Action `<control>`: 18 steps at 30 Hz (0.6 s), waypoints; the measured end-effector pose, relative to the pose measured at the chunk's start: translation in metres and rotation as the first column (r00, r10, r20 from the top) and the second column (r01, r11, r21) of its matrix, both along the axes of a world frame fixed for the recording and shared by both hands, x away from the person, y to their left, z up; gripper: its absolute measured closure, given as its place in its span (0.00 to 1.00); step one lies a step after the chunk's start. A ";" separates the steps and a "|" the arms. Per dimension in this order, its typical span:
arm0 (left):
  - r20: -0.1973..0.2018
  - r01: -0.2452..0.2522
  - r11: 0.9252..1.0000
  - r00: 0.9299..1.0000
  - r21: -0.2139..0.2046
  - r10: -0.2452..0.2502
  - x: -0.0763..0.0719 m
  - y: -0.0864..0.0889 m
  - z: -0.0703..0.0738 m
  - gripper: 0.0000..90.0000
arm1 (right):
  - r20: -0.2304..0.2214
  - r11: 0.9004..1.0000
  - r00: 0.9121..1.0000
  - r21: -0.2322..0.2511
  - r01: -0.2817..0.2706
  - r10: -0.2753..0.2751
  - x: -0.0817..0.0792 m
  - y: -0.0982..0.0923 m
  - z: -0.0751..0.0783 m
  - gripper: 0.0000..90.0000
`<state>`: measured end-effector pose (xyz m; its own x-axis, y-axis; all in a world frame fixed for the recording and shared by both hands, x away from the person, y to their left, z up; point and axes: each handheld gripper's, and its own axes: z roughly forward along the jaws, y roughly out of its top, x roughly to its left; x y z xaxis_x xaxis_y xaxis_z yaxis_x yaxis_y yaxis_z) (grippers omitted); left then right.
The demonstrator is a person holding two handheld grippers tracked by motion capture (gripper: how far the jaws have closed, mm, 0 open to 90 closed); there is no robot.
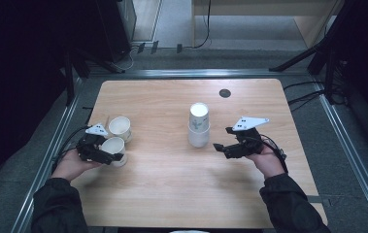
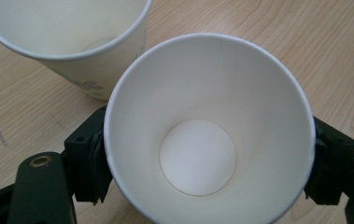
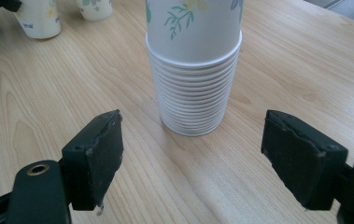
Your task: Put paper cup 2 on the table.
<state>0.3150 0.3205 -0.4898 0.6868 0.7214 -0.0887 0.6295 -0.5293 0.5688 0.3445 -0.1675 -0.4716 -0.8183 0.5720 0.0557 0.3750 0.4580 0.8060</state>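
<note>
A white paper cup (image 1: 114,146) (image 2: 198,140) stands upright on the wooden table (image 1: 172,184) at the left. It sits between the jaws of my left gripper (image 1: 109,151) (image 2: 205,163). Its rim is round and unsqueezed, the pads (image 2: 88,163) lie close at its sides, and I see no pressing. A second empty cup (image 1: 119,127) (image 2: 67,42) stands just behind it. A tall stack of nested cups (image 1: 198,127) (image 3: 193,88) with a leaf print stands mid-table. My right gripper (image 1: 222,139) (image 3: 191,154) is open, pointing at the stack from the right and not touching it.
A small dark round disc (image 1: 225,92) lies near the table's far edge. A metal frame (image 1: 339,141) runs along the table's sides, with cables on the floor at the right. The right gripper view shows the two loose cups (image 3: 37,18) far off.
</note>
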 end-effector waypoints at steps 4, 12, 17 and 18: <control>-0.018 0.000 1.000 1.000 -0.009 0.000 0.000 0.001 -0.001 0.20 | 0.005 1.000 1.000 -0.005 -0.005 0.005 0.000 0.001 -0.001 0.24; -0.068 -0.033 0.999 0.997 -0.035 0.030 0.003 0.002 -0.002 0.11 | 0.009 1.000 1.000 -0.003 -0.016 0.016 -0.001 0.003 0.000 0.24; -0.087 -0.034 0.997 0.996 -0.062 0.029 0.002 0.003 0.000 0.10 | 0.010 1.000 1.000 -0.007 -0.017 0.017 -0.001 0.003 0.000 0.24; -0.089 -0.042 0.997 0.995 -0.060 0.037 0.003 0.003 0.000 0.08 | 0.009 1.000 1.000 -0.004 -0.017 0.017 -0.001 0.003 0.000 0.24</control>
<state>0.3177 0.3234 -0.4894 0.6453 0.7391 -0.1932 0.6984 -0.4683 0.5412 0.3430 -0.1641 -0.4719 -0.8283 0.5583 0.0462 0.3601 0.4674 0.8074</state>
